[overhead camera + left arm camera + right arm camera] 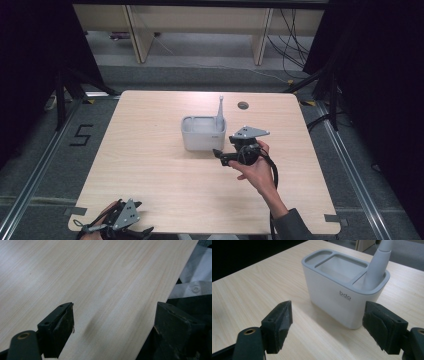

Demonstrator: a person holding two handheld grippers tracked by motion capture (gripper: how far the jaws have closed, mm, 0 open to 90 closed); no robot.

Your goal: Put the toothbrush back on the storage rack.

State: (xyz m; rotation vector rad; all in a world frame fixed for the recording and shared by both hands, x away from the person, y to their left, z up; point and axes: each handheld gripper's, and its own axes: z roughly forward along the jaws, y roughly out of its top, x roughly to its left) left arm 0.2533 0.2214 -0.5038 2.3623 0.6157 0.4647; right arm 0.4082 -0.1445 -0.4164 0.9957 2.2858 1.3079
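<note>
The white holder (337,293) on the table carries the small grey letters "bdo" on its side wall, near the top corner, with a finer line below them too small to read. On the floor (30,165) left of the table, black tape forms a "5".

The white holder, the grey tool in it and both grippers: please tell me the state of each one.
White holder: upright on the table, untouched.
Grey tool: standing in the holder's end compartment, leaning.
Right gripper: open, empty, facing the holder.
Left gripper: open, empty, at the table's edge.
</note>
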